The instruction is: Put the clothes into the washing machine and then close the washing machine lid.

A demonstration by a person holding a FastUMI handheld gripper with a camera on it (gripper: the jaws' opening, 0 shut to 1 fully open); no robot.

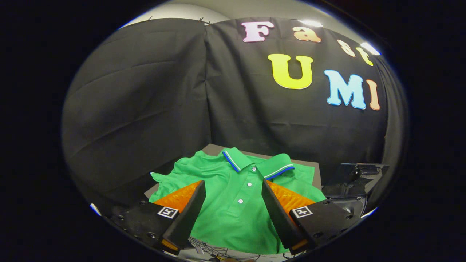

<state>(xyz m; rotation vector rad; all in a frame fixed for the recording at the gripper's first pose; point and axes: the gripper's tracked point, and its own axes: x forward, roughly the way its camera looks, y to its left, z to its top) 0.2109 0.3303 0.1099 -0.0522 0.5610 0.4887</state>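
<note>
Pick-up step: gripper (233,198) jaws apart over the green polo shirt (233,196) on the table (214,148); next, lower and clamp the fabric.

Light came from bright ceiling lamps (369,48) glaring above the dark cloth wall (145,109); the scene was dim, sharp, and curved toward the rim.

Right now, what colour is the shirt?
Green shirt, blue-white collar trim, gripper view, between open gripper fingers.
</note>
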